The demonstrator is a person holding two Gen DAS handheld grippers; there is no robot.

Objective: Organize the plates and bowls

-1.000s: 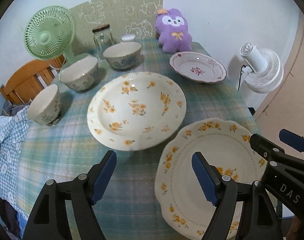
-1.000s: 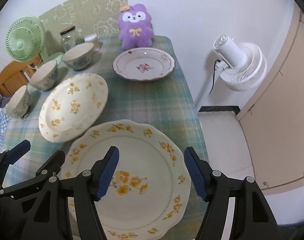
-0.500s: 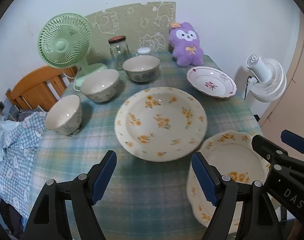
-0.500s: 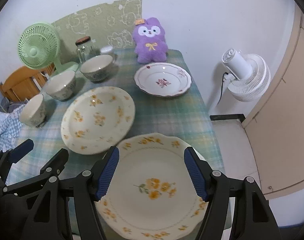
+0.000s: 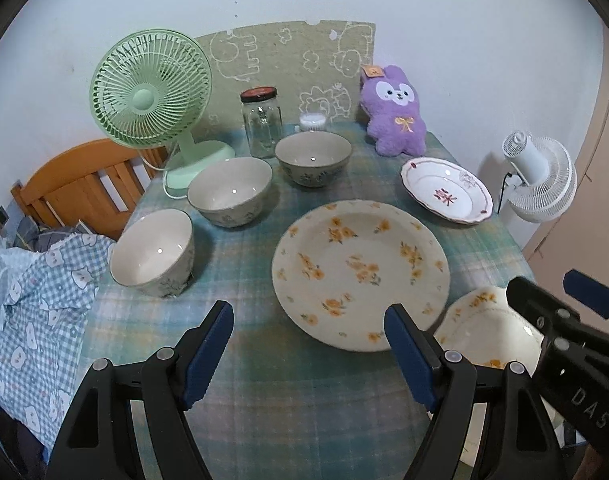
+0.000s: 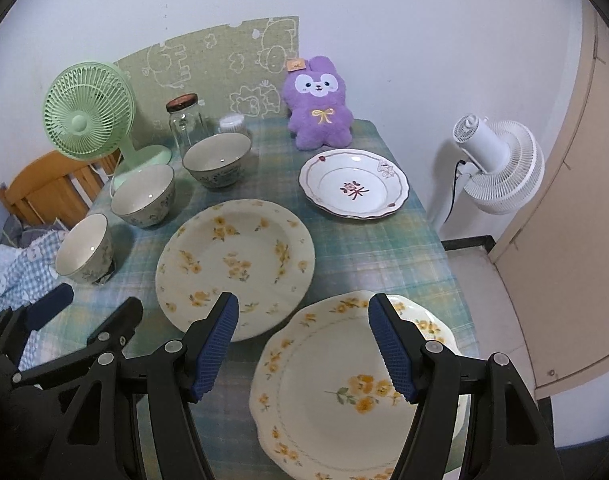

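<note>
Here the left tool (image 5: 308, 344) hangs with its blue-padded jaws spread apart and nothing between them, above bare green-and-blue plaid cloth on the counter (image 5: 264, 400). The right tool (image 6: 302, 346) is likewise spread wide and empty, above the near rim of a scalloped cream plate with yellow flowers (image 6: 344, 392), which lies at the counter's near right corner.

Just beyond both tools sits a round deep cream plate with orange flowers (image 5: 360, 272), its edge close beside the scalloped plate. Farther right, near the counter's right edge, is a smaller white plate with a dark red flower and brown rim (image 6: 354, 188).

Along the left side three cream ceramic bowls stand in a slanting row: the nearest bowl (image 5: 152, 252), the middle bowl (image 5: 230, 190) and the far bowl (image 5: 312, 158), each apart from its neighbour.

At the back stand a pale green desk fan (image 5: 150, 92), a clear glass jar with a dark lid (image 5: 261, 122), a small white-topped container (image 5: 312, 122) and a purple plush rabbit (image 5: 396, 116), before an olive mat with outline animals (image 5: 288, 60) leaning on the white wall.

Left of the counter are a blue checked cloth (image 5: 36, 312) and an orange wooden chair back (image 5: 76, 184); to the right, a white floor fan (image 6: 500, 164) stands by a beige door (image 6: 576, 200).
</note>
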